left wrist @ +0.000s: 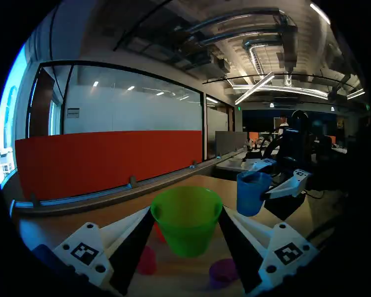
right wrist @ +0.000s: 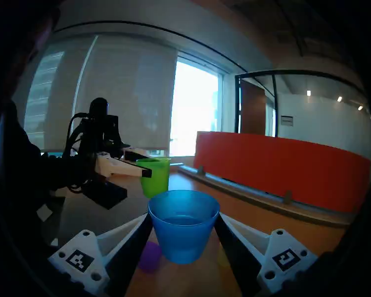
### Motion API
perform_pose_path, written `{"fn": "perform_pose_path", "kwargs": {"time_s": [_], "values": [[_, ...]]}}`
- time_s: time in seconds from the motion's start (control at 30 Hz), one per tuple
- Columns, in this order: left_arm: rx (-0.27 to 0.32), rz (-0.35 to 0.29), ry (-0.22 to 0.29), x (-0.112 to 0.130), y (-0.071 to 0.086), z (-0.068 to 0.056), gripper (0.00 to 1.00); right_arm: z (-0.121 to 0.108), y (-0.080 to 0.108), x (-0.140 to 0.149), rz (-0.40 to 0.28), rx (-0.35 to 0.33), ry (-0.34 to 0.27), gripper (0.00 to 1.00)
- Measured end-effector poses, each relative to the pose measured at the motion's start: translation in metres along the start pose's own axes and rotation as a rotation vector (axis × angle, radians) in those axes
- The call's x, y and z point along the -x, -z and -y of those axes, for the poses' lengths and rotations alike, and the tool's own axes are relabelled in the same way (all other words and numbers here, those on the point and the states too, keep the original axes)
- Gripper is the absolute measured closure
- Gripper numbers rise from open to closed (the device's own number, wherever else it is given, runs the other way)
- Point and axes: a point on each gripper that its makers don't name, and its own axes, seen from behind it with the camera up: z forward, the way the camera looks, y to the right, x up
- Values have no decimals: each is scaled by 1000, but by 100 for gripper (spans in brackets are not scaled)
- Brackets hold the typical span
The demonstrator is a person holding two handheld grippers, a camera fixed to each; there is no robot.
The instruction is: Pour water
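Left gripper view: the left tongs [left wrist: 185, 213] are clamped on the upright green cup [left wrist: 186, 237], held level above the worktop [left wrist: 62, 227]; further right, the blue cup [left wrist: 251, 193] is carried upright — near the green one, not touching. Right gripper view: the right tongs [right wrist: 183, 218] are clamped on the blue cup — water is seen inside.

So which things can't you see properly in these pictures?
- Left gripper view: the inside of the green cup, hidden by its own wall, so water can't be told.
- Left gripper view: the pink thing and purple thing, partly behind the fingers and cup.
- Right gripper view: the person, too dark and cut off by the left edge.
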Motion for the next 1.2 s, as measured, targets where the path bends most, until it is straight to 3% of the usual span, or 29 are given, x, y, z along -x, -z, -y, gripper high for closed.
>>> {"fn": "perform_pose_path", "kwargs": {"time_s": [0.57, 1.2], "values": [[-20, -8, 5, 1, 2, 6, 13, -1, -6, -5, 6, 9, -15, 11], [13, 41, -22, 22, 5, -7, 12, 0, -8, -13, 6, 2, 13, 11]]}}
